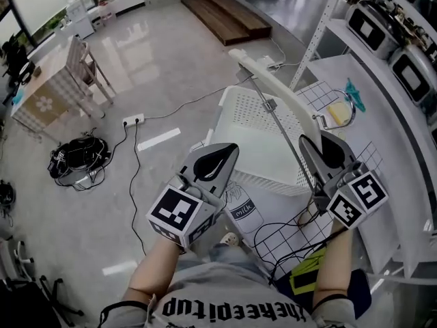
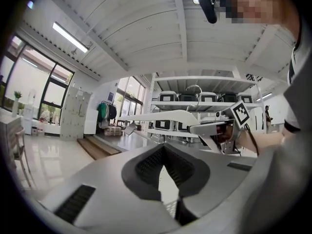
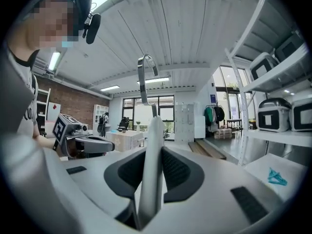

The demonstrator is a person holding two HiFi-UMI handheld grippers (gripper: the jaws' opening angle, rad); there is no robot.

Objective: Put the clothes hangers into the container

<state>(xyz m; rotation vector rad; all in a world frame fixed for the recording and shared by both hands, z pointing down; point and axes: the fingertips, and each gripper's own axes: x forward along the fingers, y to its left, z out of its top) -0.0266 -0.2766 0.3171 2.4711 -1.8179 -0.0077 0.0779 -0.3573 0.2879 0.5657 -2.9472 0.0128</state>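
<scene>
My right gripper (image 1: 326,149) is shut on a white clothes hanger (image 1: 273,87), which slants up and away over the white perforated container (image 1: 239,108). In the right gripper view the hanger (image 3: 150,169) stands upright between the pads of the right gripper (image 3: 152,150), its metal hook (image 3: 145,77) on top. My left gripper (image 1: 217,157) hovers at the container's near left corner, shut with nothing in it. The left gripper view shows that gripper (image 2: 165,152) with its tips together, and beyond it the hanger (image 2: 161,117) and the right gripper (image 2: 219,128).
The container sits on a white table (image 1: 389,203) beside shelves holding rice cookers (image 1: 372,26). A teal clip (image 1: 354,91) and a yellow item (image 1: 338,111) lie behind the container. Close to me are a wire grid (image 1: 293,241) and a milk-print cup (image 1: 242,210). Cables (image 1: 78,157) lie on the floor.
</scene>
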